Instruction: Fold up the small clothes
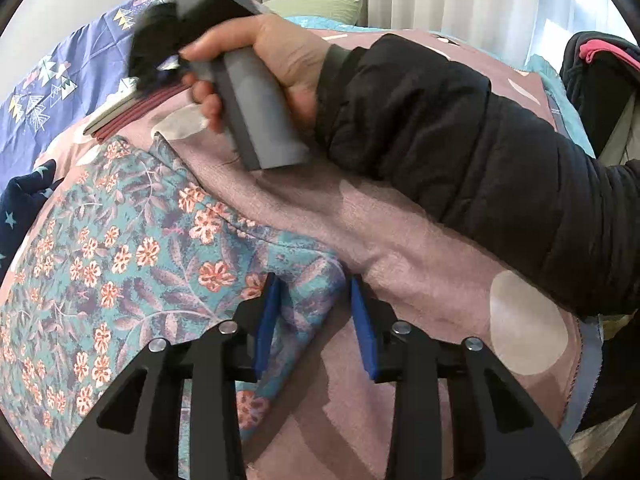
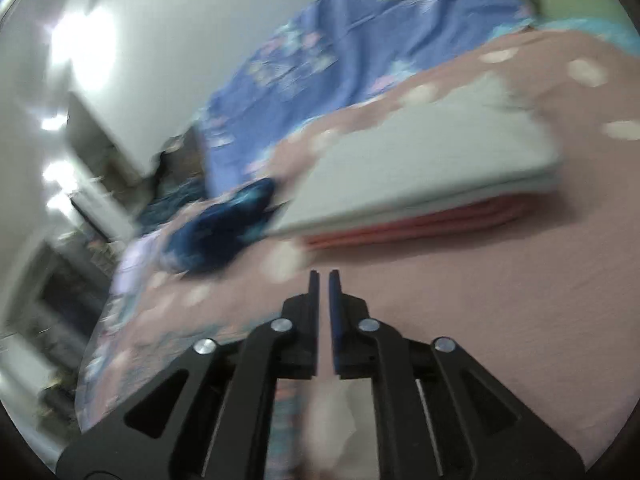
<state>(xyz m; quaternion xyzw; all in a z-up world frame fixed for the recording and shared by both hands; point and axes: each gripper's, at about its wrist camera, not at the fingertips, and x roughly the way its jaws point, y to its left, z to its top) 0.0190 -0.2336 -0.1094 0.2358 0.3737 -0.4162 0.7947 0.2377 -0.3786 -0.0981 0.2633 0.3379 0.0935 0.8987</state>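
— Left gripper (image 1: pixel 312 300)?
— Partly spread at lower centre, pads astride a raised corner of the floral garment (image 1: pixel 132 248), not pinching it.
— Right gripper (image 2: pixel 324 280)?
— Nearly closed, nothing between the pads, over pink bedcover (image 2: pixel 500 300); folded stack (image 2: pixel 420 184) lying mid-frame beyond. Gripped by a hand (image 1: pixel 276 64) at upper centre.

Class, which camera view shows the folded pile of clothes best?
The right wrist view: the folded pile fills its middle, grey over red layers, though blurred. The left wrist view shows only its edge, behind the hand.
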